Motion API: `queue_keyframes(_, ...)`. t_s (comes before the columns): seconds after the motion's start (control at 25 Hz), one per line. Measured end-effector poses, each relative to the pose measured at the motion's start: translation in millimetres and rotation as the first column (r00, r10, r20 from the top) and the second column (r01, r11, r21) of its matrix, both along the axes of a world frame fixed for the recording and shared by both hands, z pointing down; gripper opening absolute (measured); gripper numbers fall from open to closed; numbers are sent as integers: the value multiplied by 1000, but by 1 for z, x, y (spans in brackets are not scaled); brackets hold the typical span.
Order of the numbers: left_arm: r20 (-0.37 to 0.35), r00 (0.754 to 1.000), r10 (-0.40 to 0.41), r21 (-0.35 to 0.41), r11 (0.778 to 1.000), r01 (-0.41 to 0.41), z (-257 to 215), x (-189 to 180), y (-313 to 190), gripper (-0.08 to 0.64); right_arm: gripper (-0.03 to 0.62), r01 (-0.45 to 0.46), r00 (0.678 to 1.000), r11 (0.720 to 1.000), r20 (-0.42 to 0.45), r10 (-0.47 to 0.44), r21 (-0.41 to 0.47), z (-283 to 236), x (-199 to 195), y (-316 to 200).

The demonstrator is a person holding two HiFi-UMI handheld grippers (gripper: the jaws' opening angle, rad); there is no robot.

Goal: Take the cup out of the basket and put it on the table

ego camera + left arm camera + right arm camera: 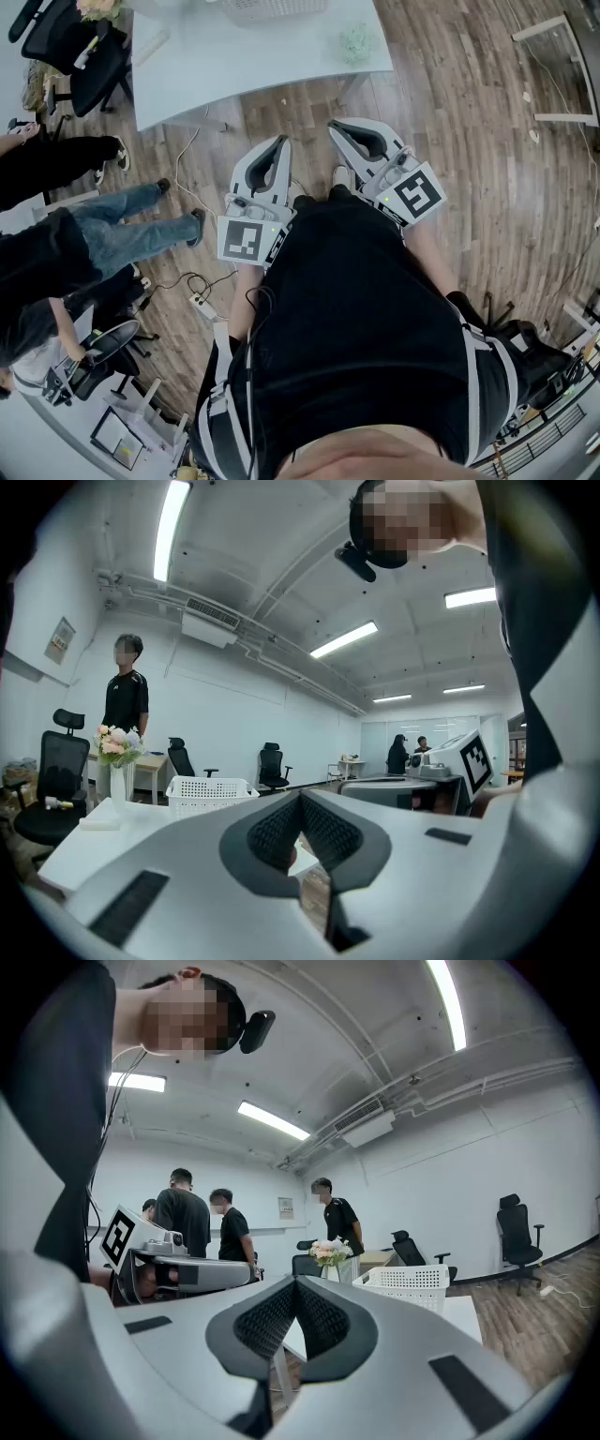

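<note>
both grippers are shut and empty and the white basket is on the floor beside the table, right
Not quite. The white basket sits on the table, not on the floor, as the right gripper view shows. The left gripper and right gripper are indeed shut and empty.

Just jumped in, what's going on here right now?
A person stands back from the table, a gripper in each hand. The left gripper and the right gripper are both shut and empty, pointing toward the table. The white basket sits on it near a vase of flowers. No cup shows from here; nothing has been picked yet.
</note>
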State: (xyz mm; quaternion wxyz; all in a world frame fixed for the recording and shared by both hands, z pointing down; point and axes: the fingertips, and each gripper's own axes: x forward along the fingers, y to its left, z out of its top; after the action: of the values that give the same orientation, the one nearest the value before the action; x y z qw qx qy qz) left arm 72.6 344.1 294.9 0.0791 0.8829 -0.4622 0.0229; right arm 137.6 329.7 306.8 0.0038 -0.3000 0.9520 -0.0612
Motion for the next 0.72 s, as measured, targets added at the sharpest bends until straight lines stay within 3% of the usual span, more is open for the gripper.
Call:
queue_keyframes(0.4,-9,1000,8,-6,1000,-8,1,9,-6,20,18,0,1000,1000,-9,0,-12,3,6,-6)
queue_keyframes(0.56,-7,1000,8,-12,1000,-8,2,17,-9,20,18,37,999,999,29,-37,-23,3,9,-5)
queue_keyframes(0.72,4,1000,-5,-17,1000,5,3,28,-13,20,18,59,998,998,3,-59,-1,5,17,-6)
